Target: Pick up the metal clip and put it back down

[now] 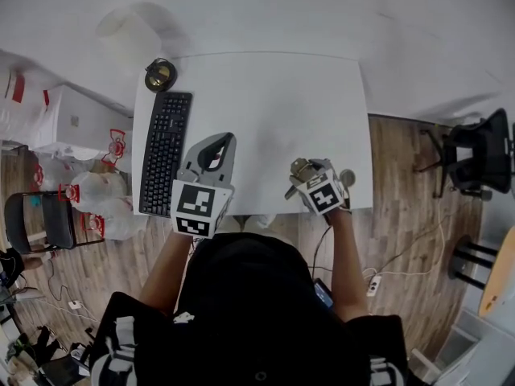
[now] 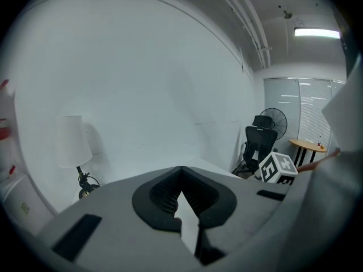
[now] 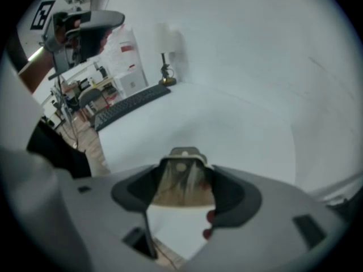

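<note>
We are holding the metal clip (image 1: 299, 168) tight between the jaws of our right tool (image 3: 185, 168). The clip is poking out past the tips. The white bench (image 1: 265, 111) is lying under and ahead of this tool. We think the lifting part is done, so now the clip is going back down. Next we need to go down slowly and then open the jaws. Our left tool (image 2: 181, 174), off to the left, is squeezed narrow with nothing in it.

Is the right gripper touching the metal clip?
Touching. The right gripper view shows the metal clip clamped between the right gripper's jaws, one against each side.
</note>
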The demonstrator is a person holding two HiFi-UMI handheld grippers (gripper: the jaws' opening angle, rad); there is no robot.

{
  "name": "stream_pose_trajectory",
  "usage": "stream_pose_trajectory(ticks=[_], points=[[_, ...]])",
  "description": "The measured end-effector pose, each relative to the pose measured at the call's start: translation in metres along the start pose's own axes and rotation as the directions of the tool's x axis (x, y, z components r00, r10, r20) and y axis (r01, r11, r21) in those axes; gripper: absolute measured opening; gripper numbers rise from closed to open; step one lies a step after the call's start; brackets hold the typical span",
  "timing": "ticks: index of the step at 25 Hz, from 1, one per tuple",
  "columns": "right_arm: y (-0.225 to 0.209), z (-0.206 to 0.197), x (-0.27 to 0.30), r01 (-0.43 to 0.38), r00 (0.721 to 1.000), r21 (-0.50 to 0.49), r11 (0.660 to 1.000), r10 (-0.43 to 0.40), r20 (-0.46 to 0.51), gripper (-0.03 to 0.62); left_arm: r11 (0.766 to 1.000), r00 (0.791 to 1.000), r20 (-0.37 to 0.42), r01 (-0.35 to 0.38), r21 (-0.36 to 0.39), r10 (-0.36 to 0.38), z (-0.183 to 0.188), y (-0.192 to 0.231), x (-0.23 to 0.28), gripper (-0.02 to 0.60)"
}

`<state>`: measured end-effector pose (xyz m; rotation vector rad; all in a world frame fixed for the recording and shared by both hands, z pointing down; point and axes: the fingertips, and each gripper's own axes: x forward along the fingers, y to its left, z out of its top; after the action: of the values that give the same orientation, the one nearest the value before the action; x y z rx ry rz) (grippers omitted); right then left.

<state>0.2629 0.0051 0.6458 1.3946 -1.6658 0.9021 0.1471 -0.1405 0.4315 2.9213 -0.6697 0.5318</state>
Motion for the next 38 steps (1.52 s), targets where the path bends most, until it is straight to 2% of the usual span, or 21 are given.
stream_pose_trajectory(ticks=[6, 11, 16, 21, 29, 34, 38], points=[[0.008, 0.064, -0.042, 0.063, 0.983, 0.029, 0.998, -0.067, 0.171, 0.288, 1.000, 0.999, 0.043, -0.008, 0.029, 0.007, 0.014, 0.005, -0.013, 0.023], [0.017, 0.107, -0.078, 0.082, 0.944, 0.083, 0.993, -0.104, 0.313, 0.288, 1.000, 0.997, 0.073, -0.025, 0.015, 0.024, 0.023, 0.013, -0.026, 0.023], [0.022, 0.140, -0.120, 0.125, 0.879, 0.134, 0.983, -0.172, 0.444, 0.288, 0.999, 0.993, 0.114, -0.038, 0.025, 0.035, 0.037, 0.020, -0.038, 0.023], [0.028, 0.169, -0.164, 0.173, 0.787, 0.157, 0.972, -0.232, 0.572, 0.288, 0.997, 0.984, 0.173, -0.049, 0.056, 0.039, 0.058, 0.022, -0.051, 0.023], [0.040, 0.198, -0.212, 0.240, 0.660, 0.175, 0.955, -0.292, 0.692, 0.288, 0.994, 0.969, 0.243, -0.069, 0.081, 0.048, 0.080, 0.026, -0.071, 0.023], [0.045, 0.208, -0.236, 0.265, 0.603, 0.180, 0.947, -0.309, 0.735, 0.288, 0.992, 0.962, 0.271, -0.069, 0.104, 0.039, 0.091, 0.023, -0.077, 0.023], [0.047, 0.210, -0.241, 0.269, 0.597, 0.173, 0.948, -0.305, 0.742, 0.288, 0.991, 0.961, 0.273, -0.069, 0.112, 0.036, 0.094, 0.022, -0.078, 0.023]])
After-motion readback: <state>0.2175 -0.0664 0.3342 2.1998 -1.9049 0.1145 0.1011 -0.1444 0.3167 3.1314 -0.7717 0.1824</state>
